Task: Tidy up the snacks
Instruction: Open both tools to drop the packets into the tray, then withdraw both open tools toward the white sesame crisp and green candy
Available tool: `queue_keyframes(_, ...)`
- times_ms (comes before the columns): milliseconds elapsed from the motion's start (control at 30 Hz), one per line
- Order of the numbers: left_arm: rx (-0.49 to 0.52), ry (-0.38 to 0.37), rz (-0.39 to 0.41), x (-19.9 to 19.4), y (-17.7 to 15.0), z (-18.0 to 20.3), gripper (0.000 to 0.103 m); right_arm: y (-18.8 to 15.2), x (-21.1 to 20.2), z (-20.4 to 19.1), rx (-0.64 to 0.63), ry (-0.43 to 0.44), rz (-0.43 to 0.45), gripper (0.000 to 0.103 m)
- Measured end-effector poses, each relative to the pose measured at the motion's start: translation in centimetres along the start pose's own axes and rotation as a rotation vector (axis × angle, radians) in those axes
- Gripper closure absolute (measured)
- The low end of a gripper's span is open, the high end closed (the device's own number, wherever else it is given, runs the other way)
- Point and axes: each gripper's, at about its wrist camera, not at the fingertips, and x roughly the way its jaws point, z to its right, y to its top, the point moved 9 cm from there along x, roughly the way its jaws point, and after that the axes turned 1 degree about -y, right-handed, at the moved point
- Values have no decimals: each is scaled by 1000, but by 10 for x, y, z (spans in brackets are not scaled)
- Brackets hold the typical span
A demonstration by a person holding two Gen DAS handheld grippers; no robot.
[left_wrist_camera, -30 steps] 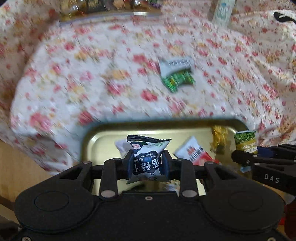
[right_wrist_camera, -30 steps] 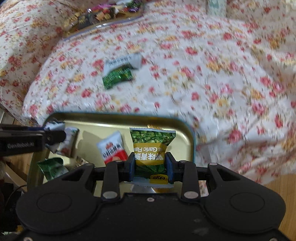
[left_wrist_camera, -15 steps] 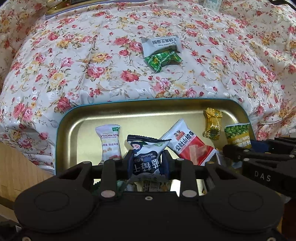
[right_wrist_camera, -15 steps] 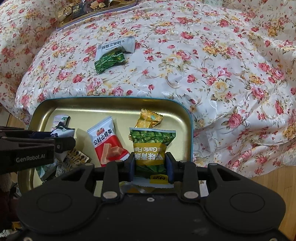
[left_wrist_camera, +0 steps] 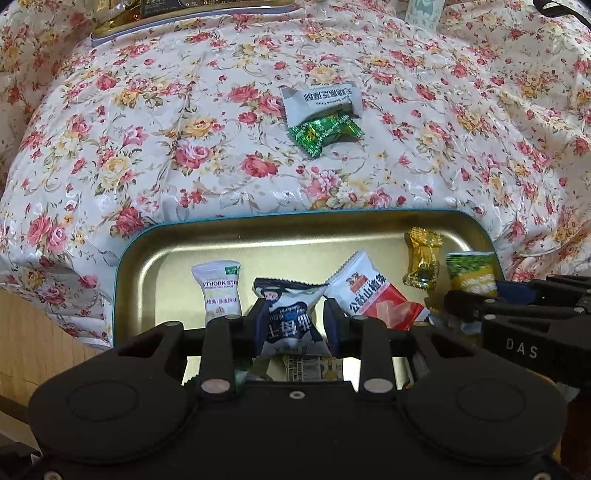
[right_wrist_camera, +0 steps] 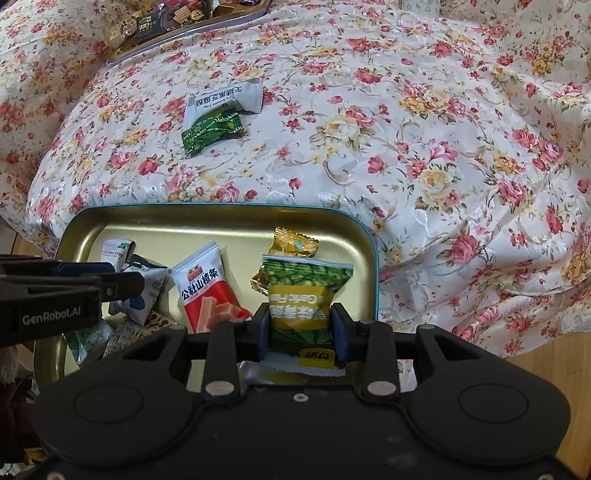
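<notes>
Drop-off step: my left gripper (left_wrist_camera: 295, 325) clenches the blue-white snack packet (left_wrist_camera: 290, 317), my right gripper (right_wrist_camera: 301, 325) the green pea packet (right_wrist_camera: 301, 291), over the gold tray (right_wrist_camera: 221, 218); next, release both.

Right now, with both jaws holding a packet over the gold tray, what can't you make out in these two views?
- Packets at the near end of the gold tray: hidden by the gripper body, both views.
- Lower part of the green pea packet: the jaws cover it, right view.
- Far tray of snacks: cut off by the top edge, contents too small.
- Green candy: label too small, left view.
</notes>
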Motion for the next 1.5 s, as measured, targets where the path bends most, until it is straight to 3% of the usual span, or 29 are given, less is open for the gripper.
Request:
queue_keyframes(433, 3, 9, -34, -7, -13, 0, 62, -7, -10, -5, -7, 33, -1, 66)
queue_keyframes(600, 24, 18, -13, -16, -7, -2, 62, -3, -19, -8, -9, 55, 13, 66)
queue_keyframes(1133, 67, 124, 222, -38, 82, -30, 61, 68, -28, 1, 12, 21, 193, 66)
queue_keyframes(1500, 235, 100, 303, -11, 123, -11, 58, 108, -8, 2, 46, 19, 249, 66)
